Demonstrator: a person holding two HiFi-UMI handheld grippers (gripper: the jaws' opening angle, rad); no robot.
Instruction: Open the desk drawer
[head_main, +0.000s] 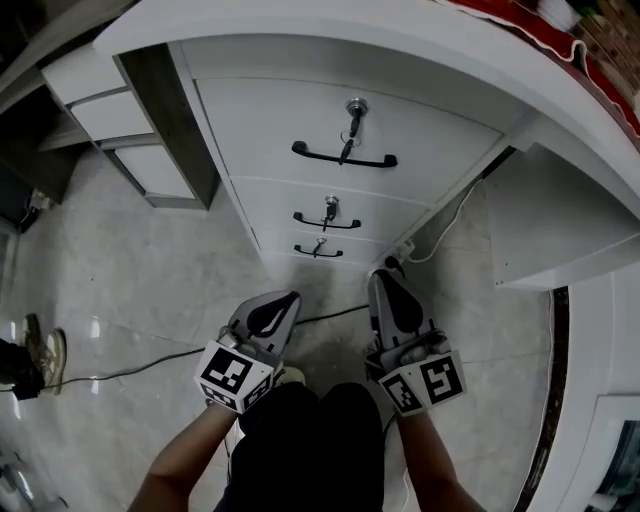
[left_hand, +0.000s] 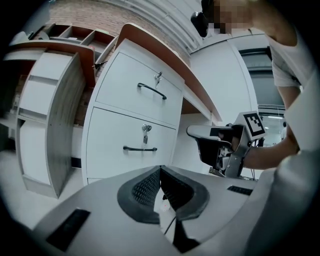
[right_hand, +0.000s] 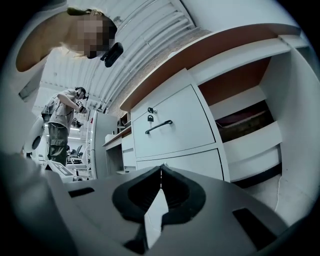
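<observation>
Head view looks steeply down on the drawer stack (head_main: 275, 205) under the desk (head_main: 330, 40). Three white drawers sit one beneath another, all pushed in flush. Their fronts face the person, and each black handle lies with its long axis level across its front. The top drawer (head_main: 270, 125) carries the largest handle (head_main: 344, 158), with a key (head_main: 355, 108) in the lock just above it.

Both tools hang in front of the stack, near its foot and apart from it. The left gripper (head_main: 288, 300) sits left of the stack's middle and the right gripper (head_main: 385, 275) right of it. Both point toward the drawer fronts, touching none of them. A dark cable (head_main: 150, 362) runs over the floor (head_main: 150, 270), left of the stack.

From the left gripper view, the jaw tips (left_hand: 160, 170) meet with nothing between them. Beyond them, two drawers of the stack show square on. That view alone also catches the right gripper from its side.

From the right gripper view, this claw (right_hand: 161, 172) is likewise pinched together and empty. It sees the stack at a slant, with one handled drawer in full. It alone shows the open recess (right_hand: 245, 115) right of the stack and a second person (right_hand: 60, 125) standing well beyond its left side.
</observation>
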